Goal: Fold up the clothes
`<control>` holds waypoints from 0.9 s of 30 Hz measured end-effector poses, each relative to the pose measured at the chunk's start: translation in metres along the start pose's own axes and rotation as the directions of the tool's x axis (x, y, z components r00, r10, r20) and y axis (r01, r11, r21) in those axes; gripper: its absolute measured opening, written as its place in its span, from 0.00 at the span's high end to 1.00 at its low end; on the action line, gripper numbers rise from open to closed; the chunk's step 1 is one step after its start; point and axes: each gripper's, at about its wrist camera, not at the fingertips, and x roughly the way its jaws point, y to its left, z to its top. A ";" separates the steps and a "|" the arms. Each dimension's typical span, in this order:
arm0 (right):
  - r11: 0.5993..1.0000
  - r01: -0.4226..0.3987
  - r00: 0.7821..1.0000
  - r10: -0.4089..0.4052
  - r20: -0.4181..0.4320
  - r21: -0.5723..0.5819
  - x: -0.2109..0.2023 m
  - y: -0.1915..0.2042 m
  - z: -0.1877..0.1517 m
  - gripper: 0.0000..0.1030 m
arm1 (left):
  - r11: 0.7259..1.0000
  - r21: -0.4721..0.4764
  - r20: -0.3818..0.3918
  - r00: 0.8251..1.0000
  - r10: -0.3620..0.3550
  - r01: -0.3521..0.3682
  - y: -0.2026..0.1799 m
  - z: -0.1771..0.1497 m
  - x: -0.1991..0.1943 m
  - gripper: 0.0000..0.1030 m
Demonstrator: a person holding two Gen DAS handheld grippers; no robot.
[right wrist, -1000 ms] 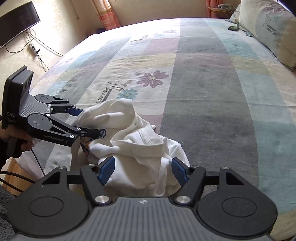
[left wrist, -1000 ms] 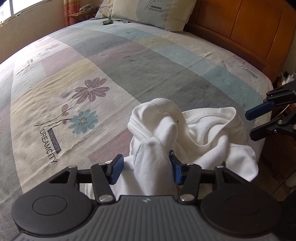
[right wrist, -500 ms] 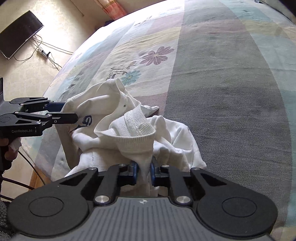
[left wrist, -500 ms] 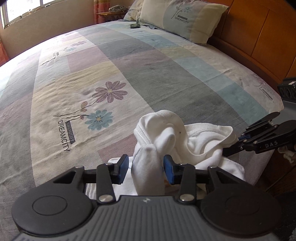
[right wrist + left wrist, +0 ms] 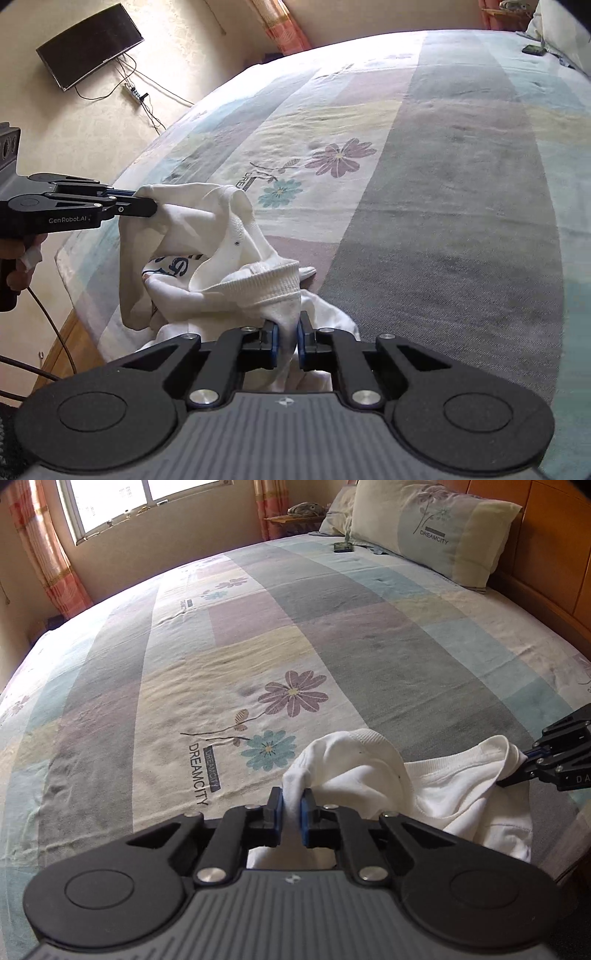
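A crumpled white garment with ribbed edges and a dark blue print sits at the near edge of the bed. In the left wrist view my left gripper is closing, its blue pads pinching a bunched fold of the white garment. The right gripper grips the cloth's far right end. In the right wrist view my right gripper is closing on a ribbed cuff of the garment. The left gripper holds the garment's upper left corner, which is raised off the bed. The cloth sags between the two.
The patchwork flowered bedsheet stretches away beyond the garment. A pillow and a wooden headboard stand at the far right, with a small dark object near them. A wall TV, cables and a hand are on the left.
Both grippers have gone from wide around the cloth to pinched on it. The left one has lifted its fold. The right one has moved in and taken the ribbed cuff.
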 end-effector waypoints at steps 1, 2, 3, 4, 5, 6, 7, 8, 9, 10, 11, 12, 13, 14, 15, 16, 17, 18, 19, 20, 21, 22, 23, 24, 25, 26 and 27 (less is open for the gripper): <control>1.000 0.017 1.000 -0.016 0.011 -0.015 -0.002 -0.003 0.005 0.87 | 1.000 -0.003 0.006 1.000 0.015 -0.015 0.001 0.005 0.001 0.93; 0.998 0.043 0.999 -0.042 0.026 -0.039 -0.004 -0.005 0.013 0.87 | 1.000 -0.006 0.013 0.999 0.030 -0.030 0.002 0.009 0.002 0.93; 0.996 0.070 0.997 -0.067 0.041 -0.062 -0.006 -0.008 0.020 0.87 | 0.999 -0.011 0.019 0.999 0.045 -0.045 0.003 0.013 0.004 0.93; 0.992 0.097 0.994 -0.092 0.056 -0.084 -0.008 -0.011 0.028 0.87 | 0.998 -0.019 0.022 0.998 0.058 -0.058 0.005 0.017 0.006 0.93; 0.988 0.119 0.992 -0.112 0.065 -0.099 -0.008 -0.014 0.035 0.87 | 0.997 -0.030 0.025 0.997 0.074 -0.073 0.008 0.021 0.009 0.93; 0.984 0.140 0.988 -0.132 0.074 -0.114 -0.007 -0.017 0.042 0.87 | 0.995 -0.038 0.026 0.996 0.088 -0.087 0.012 0.024 0.012 0.93; 0.978 0.162 0.985 -0.152 0.083 -0.128 -0.006 -0.020 0.050 0.87 | 0.994 -0.046 0.026 0.994 0.103 -0.101 0.015 0.026 0.015 0.93; 0.975 0.178 0.982 -0.168 0.086 -0.135 -0.003 -0.023 0.057 0.87 | 0.992 -0.054 0.026 0.993 0.117 -0.115 0.018 0.029 0.018 0.93; 0.971 0.195 0.979 -0.183 0.089 -0.142 0.000 -0.027 0.065 0.87 | 0.990 -0.062 0.026 0.991 0.131 -0.129 0.022 0.031 0.021 0.96; 0.966 0.211 0.976 -0.199 0.092 -0.148 0.002 -0.031 0.072 0.87 | 0.987 -0.070 0.026 0.989 0.145 -0.143 0.025 0.034 0.024 0.97; 0.962 0.227 0.972 -0.215 0.094 -0.153 0.007 -0.034 0.080 0.87 | 0.985 -0.077 0.025 0.987 0.157 -0.155 0.028 0.037 0.028 0.97; 0.956 0.247 0.968 -0.234 0.095 -0.159 0.012 -0.037 0.088 0.87 | 0.983 -0.081 0.023 0.986 0.165 -0.162 0.032 0.039 0.032 0.97; 0.950 0.266 0.963 -0.253 0.095 -0.165 0.018 -0.039 0.095 0.87 | 0.982 -0.085 0.020 0.985 0.172 -0.170 0.036 0.042 0.037 0.97; 0.944 0.285 0.958 -0.272 0.093 -0.164 0.024 -0.043 0.103 0.87 | 0.980 -0.089 0.017 0.984 0.179 -0.177 0.039 0.044 0.042 0.97; 0.941 0.296 0.954 -0.284 0.093 -0.165 0.028 -0.045 0.109 0.87 | 0.979 -0.092 0.013 0.983 0.186 -0.184 0.043 0.047 0.047 0.98; 0.933 0.317 0.948 -0.305 0.095 -0.172 0.037 -0.047 0.115 0.87 | 0.978 -0.090 0.008 0.982 0.190 -0.188 0.045 0.048 0.052 0.98; 0.924 0.339 0.940 -0.326 0.096 -0.179 0.045 -0.049 0.122 0.87 | 0.977 -0.088 0.002 0.981 0.193 -0.193 0.048 0.050 0.058 0.98; 0.914 0.360 0.932 -0.348 0.098 -0.186 0.053 -0.051 0.129 0.87 | 0.977 -0.086 -0.004 0.980 0.198 -0.197 0.051 0.051 0.065 0.98; 0.905 0.383 0.924 -0.371 0.098 -0.186 0.061 -0.053 0.135 0.87 | 0.976 -0.086 -0.014 0.980 0.200 -0.200 0.053 0.053 0.073 0.98; 0.895 0.405 0.914 -0.394 0.097 -0.186 0.070 -0.055 0.141 0.87 | 0.976 -0.090 -0.022 0.980 0.196 -0.198 0.056 0.054 0.080 0.98; 0.892 0.416 0.909 -0.406 0.089 -0.178 0.077 -0.058 0.145 0.87 | 0.977 -0.089 -0.025 0.981 0.192 -0.193 0.057 0.054 0.086 0.98; 0.892 0.419 0.908 -0.410 0.088 -0.169 0.083 -0.059 0.149 0.87 | 0.979 -0.088 -0.029 0.983 0.181 -0.183 0.058 0.053 0.090 0.98; 0.892 0.422 0.907 -0.413 0.087 -0.160 0.090 -0.061 0.153 0.87 | 0.983 -0.091 -0.033 0.987 0.157 -0.159 0.059 0.050 0.092 0.98; 0.892 0.425 0.905 -0.420 0.064 -0.157 0.095 -0.062 0.155 0.87 | 0.986 -0.094 -0.037 0.990 0.133 -0.136 0.059 0.047 0.094 0.97; 0.891 0.428 0.903 -0.427 0.040 -0.155 0.101 -0.063 0.156 0.87 | 0.989 -0.098 -0.042 0.993 0.109 -0.112 0.059 0.045 0.096 0.95; 0.891 0.430 0.902 -0.431 0.028 -0.146 0.102 -0.062 0.154 0.85 | 0.991 -0.101 -0.046 0.995 0.084 -0.089 0.060 0.042 0.098 0.93; 0.891 0.433 0.900 -0.435 0.016 -0.137 0.102 -0.061 0.152 0.83 | 0.992 -0.104 -0.049 0.997 0.060 -0.065 0.060 0.039 0.100 0.92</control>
